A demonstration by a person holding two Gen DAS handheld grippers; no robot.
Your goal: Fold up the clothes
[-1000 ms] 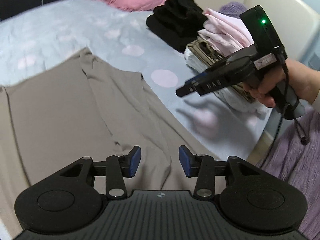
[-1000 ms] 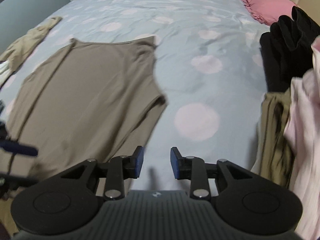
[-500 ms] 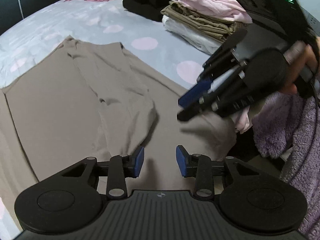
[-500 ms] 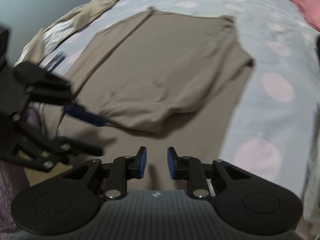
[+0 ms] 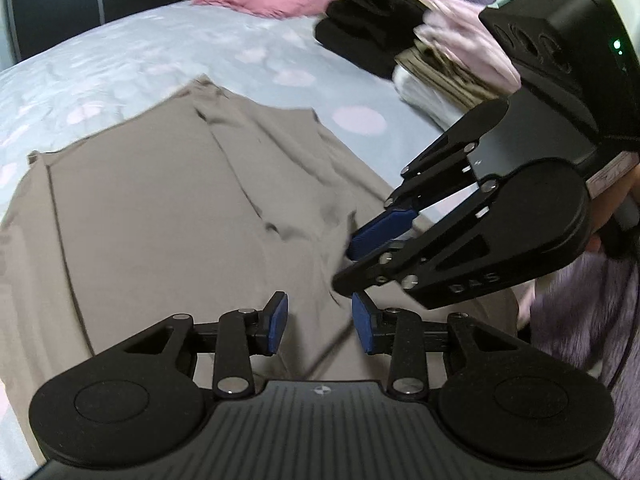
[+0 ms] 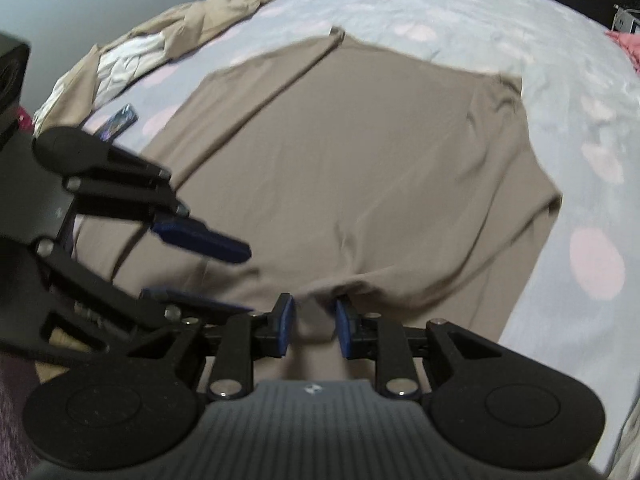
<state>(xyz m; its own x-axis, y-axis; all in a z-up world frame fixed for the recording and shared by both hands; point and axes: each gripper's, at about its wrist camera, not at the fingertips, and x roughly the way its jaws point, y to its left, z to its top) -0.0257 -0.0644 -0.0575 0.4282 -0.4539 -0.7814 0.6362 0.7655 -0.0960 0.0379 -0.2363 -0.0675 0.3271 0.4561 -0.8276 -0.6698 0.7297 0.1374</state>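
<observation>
You have both grippers, left gripper (image 5: pixel 319 328) and right gripper (image 6: pixel 312 326), side by side over the near hem of the taupe shirt (image 6: pixel 360 168) spread on the bed (image 6: pixel 500 32), fingers narrow and gripping nothing yet, apparently to pinch that edge for a fold.

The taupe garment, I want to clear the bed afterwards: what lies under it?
Under the taupe garment only the pale blue dotted bedsheet shows around its edges; anything beneath the spread fabric is covered.
</observation>
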